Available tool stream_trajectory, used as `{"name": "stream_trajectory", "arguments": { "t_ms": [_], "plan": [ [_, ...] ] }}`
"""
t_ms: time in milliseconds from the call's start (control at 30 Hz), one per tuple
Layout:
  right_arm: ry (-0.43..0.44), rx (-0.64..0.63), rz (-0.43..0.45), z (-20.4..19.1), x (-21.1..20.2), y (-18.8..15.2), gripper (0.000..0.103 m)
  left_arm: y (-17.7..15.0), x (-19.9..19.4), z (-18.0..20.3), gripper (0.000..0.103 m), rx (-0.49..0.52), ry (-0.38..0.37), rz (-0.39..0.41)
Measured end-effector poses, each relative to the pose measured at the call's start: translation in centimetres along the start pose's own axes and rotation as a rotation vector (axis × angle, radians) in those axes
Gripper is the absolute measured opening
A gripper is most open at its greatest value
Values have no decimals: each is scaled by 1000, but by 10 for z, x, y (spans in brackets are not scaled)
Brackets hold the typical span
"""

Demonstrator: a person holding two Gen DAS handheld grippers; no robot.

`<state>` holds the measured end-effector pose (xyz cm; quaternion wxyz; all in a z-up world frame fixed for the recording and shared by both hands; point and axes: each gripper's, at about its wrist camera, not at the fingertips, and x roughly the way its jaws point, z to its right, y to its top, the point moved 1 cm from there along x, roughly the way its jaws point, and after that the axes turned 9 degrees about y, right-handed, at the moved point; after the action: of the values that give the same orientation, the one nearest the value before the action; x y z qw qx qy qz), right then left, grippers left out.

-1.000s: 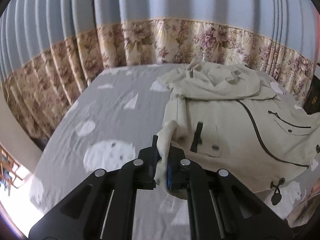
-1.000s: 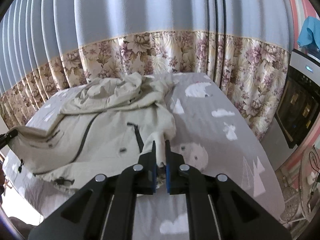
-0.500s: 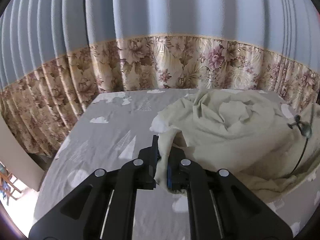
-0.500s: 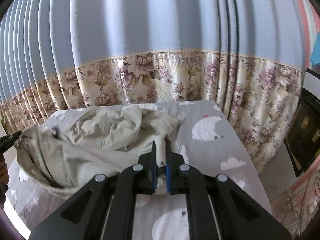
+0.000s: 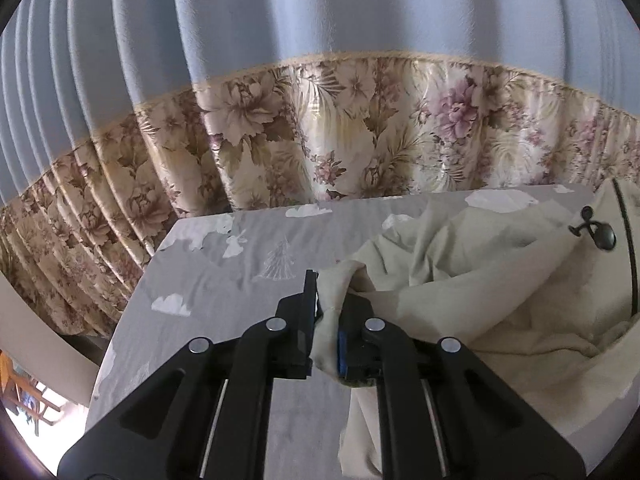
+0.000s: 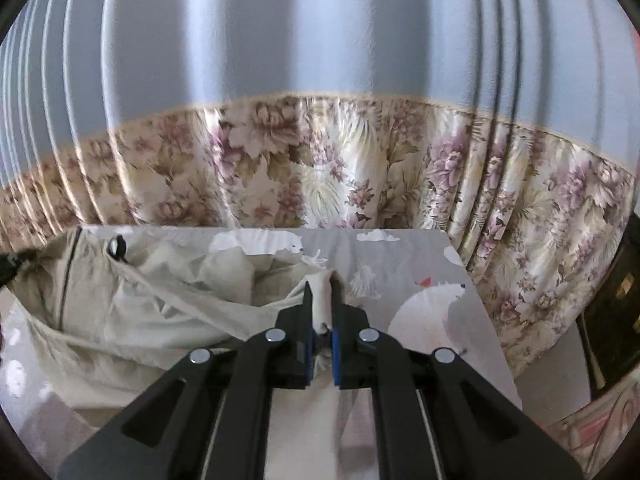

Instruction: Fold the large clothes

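Left tool (image 5: 326, 300) easing apart (coat (image 5: 500, 300) hem between); right tool (image 6: 322, 300) clamps coat.

You won't find any readable text, label, brand or number in either wrist view. The bed sheet (image 5: 224, 292) beyond the jaws carries only printed clouds and trees, and the curtain (image 6: 320, 184) behind it only flowers.

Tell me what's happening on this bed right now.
A person is folding a cream coat on a grey patterned bedsheet, one handheld gripper per hand. The left gripper has a bunch of the fabric between its fingers, and its jaws are opening. The right gripper is clamped on another edge. The coat sags between them, bunched towards the floral curtain.
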<state>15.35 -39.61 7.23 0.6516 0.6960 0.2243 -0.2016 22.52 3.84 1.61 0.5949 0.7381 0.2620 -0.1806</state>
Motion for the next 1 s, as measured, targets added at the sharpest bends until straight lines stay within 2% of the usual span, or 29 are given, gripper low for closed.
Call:
{"name": "stream_trajectory", "arguments": {
  "t_ms": [167,267,300,333,367,400,433,467,567,633,767,867,933,1000],
  "plan": [
    [-19,-7,-52,4,49,14,6,22,43,8,13,-9,12,-38],
    [-18,32,-81,10,78,20,7,27,67,12,23,-13,24,-57],
    [-17,51,-84,14,88,21,8,29,77,13,36,-17,34,-67],
    [-24,64,-94,17,97,21,10,30,88,11,55,-26,51,-81],
    [-41,70,-119,19,108,20,22,30,96,10,63,-30,64,-94],
    [-69,74,-161,23,123,19,29,29,108,7,76,-34,81,-120],
    [-90,76,-172,25,129,20,42,28,112,4,84,-38,85,-128],
    [-107,79,-163,27,129,20,52,27,115,1,85,-39,88,-132],
    [-87,86,-90,26,110,31,63,25,108,-5,92,-14,124,-101],
    [-49,71,-36,15,90,38,66,27,95,-6,93,-3,144,-70],
    [59,0,-66,-19,78,35,67,38,68,-8,98,-7,165,-14],
    [71,-50,-68,-37,74,28,67,45,74,-21,100,-75,121,-69],
    [52,-88,-78,-45,76,22,67,46,83,-23,100,-79,110,-106],
    [52,-93,-83,-47,76,19,67,49,84,-23,100,-85,107,-95]
  ]
}}
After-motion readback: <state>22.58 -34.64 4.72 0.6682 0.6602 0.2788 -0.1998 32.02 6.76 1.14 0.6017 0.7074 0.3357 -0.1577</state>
